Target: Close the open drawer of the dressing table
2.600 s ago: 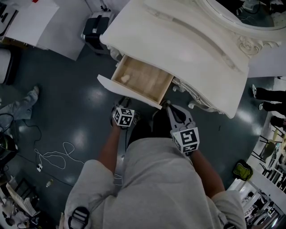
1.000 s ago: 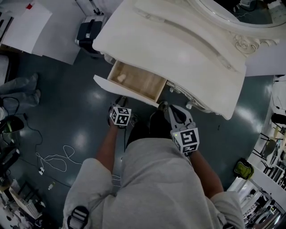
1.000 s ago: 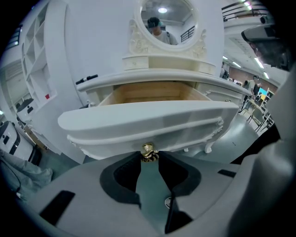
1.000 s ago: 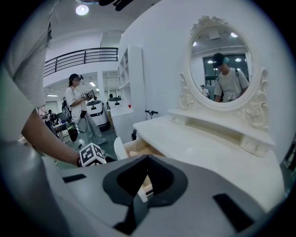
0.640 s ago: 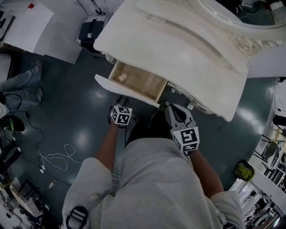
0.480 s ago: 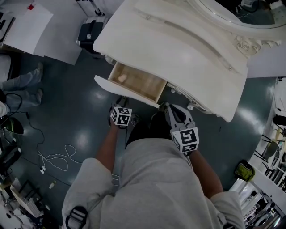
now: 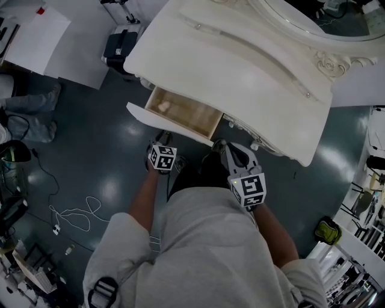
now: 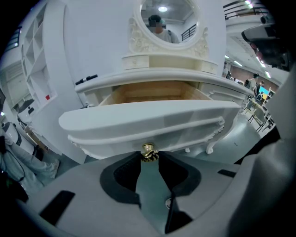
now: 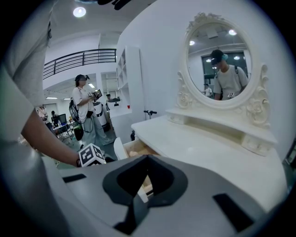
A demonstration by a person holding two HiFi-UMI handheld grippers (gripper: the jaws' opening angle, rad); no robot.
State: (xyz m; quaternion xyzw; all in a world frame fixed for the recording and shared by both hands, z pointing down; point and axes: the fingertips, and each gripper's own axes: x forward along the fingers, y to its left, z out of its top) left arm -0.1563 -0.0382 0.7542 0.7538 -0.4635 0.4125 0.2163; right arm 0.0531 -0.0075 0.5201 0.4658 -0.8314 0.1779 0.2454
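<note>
The cream dressing table (image 7: 240,66) has one drawer (image 7: 183,114) pulled out, showing its bare wooden inside. From the left gripper view I look at the white drawer front (image 8: 148,118) head on. Its small brass knob (image 8: 149,152) sits between the tips of my left gripper (image 8: 149,156), which is shut on it. In the head view the left gripper (image 7: 163,142) meets the drawer front from below. My right gripper (image 7: 221,145) hangs at the drawer's right corner, under the table edge. Seen in its own view, the right gripper (image 9: 148,158) is shut on nothing.
A person's legs (image 7: 33,114) stand at the left edge. A white cable (image 7: 72,210) lies on the dark floor. A black case (image 7: 120,45) stands by the table's left end, beside a white board (image 7: 42,33). The oval mirror (image 7: 313,15) rises at the table's back.
The drawer shows less of its inside than in the oldest frame, but has stood still over the last second. Both grippers have stayed put. The person at the left has shifted.
</note>
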